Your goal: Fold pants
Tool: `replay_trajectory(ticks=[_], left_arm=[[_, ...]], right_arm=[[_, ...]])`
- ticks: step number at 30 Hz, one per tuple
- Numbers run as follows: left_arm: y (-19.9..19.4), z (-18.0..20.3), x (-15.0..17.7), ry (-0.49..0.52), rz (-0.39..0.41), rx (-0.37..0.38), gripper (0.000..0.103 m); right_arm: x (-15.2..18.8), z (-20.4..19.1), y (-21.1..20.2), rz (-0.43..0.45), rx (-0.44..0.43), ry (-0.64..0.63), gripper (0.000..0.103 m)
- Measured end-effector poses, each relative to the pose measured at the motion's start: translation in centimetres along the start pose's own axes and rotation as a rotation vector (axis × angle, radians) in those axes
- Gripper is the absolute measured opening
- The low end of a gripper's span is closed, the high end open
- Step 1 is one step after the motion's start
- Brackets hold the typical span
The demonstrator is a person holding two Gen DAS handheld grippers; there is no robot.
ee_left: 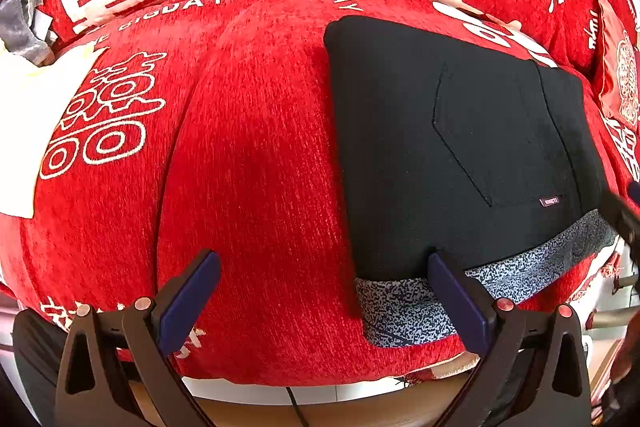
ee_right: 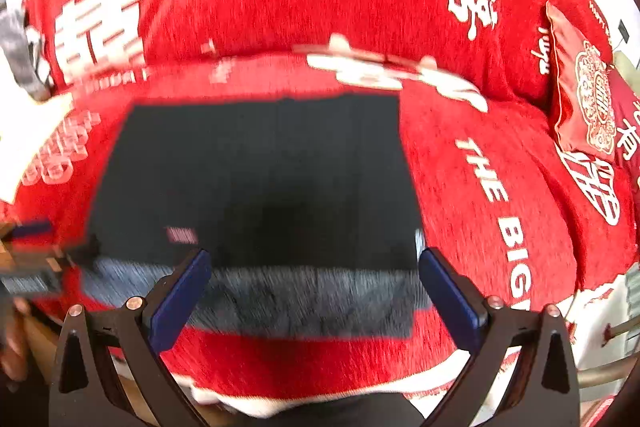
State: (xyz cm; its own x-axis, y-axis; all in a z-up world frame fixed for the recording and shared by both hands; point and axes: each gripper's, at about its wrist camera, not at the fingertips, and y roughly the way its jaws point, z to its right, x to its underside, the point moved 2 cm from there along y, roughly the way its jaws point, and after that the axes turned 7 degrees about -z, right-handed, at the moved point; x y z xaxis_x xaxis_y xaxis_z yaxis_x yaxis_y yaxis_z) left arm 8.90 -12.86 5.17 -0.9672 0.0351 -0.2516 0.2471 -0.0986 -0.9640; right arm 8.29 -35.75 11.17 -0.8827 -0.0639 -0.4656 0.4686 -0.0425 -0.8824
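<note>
Left gripper spread wide, empty, right finger at the speckled grey waistband of folded black pants lying flat on red sofa cover; right gripper wide too, empty, over that waistband

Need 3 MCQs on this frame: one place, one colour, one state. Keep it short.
1. Where do the folded black pants lie?
A. on the red sofa cover
B. on a wooden floor
C. in a basket

2. What colour is the pants' waistband?
A. plain white
B. speckled grey
C. yellow

3. How do the left tongs and the right tongs stand?
A. both shut on the pants
B. one open, one shut
C. both open, holding nothing

Answers: 1 A, red cover shows around the pants on all sides; 2 B, the speckled band runs along the near edge; 3 C, both pairs of fingers are wide apart with nothing clamped.
</note>
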Motion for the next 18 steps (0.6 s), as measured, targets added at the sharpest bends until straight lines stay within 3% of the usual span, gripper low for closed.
replay_trajectory(ticks=[5,7,13,18], left_arm=[[0.1,-0.1,0.0,-0.004,-0.003,0.002,0.103],[0.1,-0.1,0.0,-0.003,-0.001,0.001,0.103],[0.3,-0.2,0.1,-0.004,0.002,0.013,0.103],[-0.4,-0.9,-0.6,0.0,-0.006,0.074,0.103]], right_arm=[[-1.6,-2.7,5.3,-0.14,0.009,-0.061,0.103],[-2.5,-2.8,6.1,-0.112,0.035,-0.05,0.103],[-6.5,-1.5,8.7,-0.151,0.012,-0.009,0.103],[-8.4,-1.2,9.5,-0.179,-0.004,-0.005,0.103]])
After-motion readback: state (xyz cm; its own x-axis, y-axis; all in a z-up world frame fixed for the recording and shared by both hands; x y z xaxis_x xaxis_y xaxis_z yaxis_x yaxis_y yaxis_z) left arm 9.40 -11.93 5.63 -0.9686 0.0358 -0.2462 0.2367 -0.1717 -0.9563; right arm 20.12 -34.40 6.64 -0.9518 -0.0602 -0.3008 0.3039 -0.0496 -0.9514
